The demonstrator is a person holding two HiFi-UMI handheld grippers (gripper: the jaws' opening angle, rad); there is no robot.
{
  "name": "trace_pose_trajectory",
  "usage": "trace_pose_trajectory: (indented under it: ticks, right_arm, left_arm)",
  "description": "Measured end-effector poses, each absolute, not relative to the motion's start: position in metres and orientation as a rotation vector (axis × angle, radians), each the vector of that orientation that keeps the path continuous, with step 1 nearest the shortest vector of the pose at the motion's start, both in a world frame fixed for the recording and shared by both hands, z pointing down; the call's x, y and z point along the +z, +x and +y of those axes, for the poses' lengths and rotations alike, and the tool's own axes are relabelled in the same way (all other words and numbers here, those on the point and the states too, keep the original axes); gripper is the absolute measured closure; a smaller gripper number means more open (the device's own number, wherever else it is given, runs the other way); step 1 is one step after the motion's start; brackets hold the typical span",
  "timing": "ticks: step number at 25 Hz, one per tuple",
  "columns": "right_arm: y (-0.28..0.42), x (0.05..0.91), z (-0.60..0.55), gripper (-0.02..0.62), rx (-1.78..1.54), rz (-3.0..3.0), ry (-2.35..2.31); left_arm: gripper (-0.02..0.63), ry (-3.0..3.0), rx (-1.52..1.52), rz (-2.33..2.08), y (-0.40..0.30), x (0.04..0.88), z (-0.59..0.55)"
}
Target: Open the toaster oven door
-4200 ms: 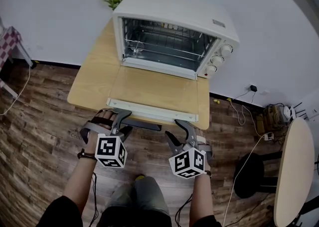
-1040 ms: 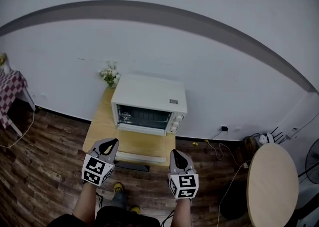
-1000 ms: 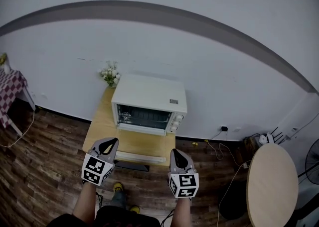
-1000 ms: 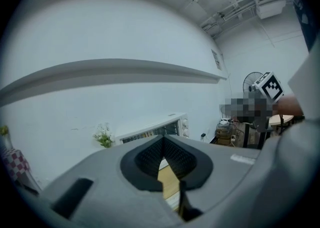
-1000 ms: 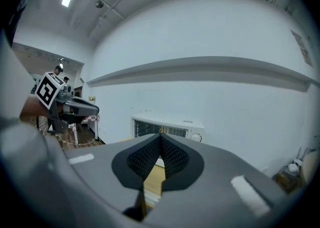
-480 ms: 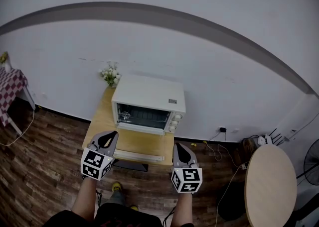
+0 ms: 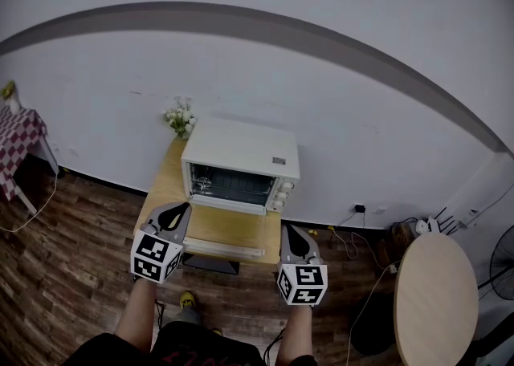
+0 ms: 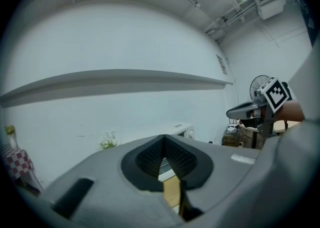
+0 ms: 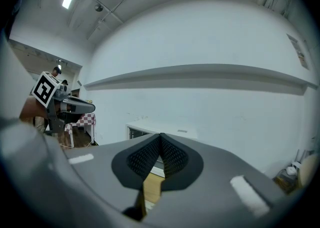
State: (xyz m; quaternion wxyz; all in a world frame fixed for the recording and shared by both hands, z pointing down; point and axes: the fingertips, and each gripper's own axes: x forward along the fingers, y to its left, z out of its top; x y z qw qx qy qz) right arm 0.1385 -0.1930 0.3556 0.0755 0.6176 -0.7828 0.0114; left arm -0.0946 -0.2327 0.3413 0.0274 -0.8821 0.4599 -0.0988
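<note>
A white toaster oven (image 7: 241,165) stands on a small wooden table (image 7: 162,193) against the wall. Its door (image 7: 225,237) lies folded down flat, and the wire rack inside shows. My left gripper (image 7: 173,217) hovers at the table's front left corner, shut and empty. My right gripper (image 7: 291,237) hangs off the front right corner, also shut with nothing in it. In the left gripper view the left gripper (image 8: 164,152) has its pads together, the oven (image 8: 175,131) far beyond. The right gripper (image 9: 161,153) shows the same, with the oven (image 9: 155,131) ahead.
A small pot of flowers (image 7: 181,119) stands behind the oven by the wall. A checked cloth table (image 7: 16,141) is at far left, a round table (image 7: 438,300) at right, with cables and a socket (image 7: 358,210) on the wooden floor.
The view has pulled far back from the oven since the oldest frame. Over the last second both grippers have shifted only slightly; the door stays down.
</note>
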Motion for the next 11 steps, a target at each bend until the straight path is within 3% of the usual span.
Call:
trace_pose_trajectory:
  ticks: [11]
  right_arm:
    - [0.1452, 0.3532, -0.1916, 0.595, 0.013, -2.314, 1.887]
  left_arm:
    - [0.609, -2.691, -0.303, 1.427, -0.0996, 0.3336, -0.2329]
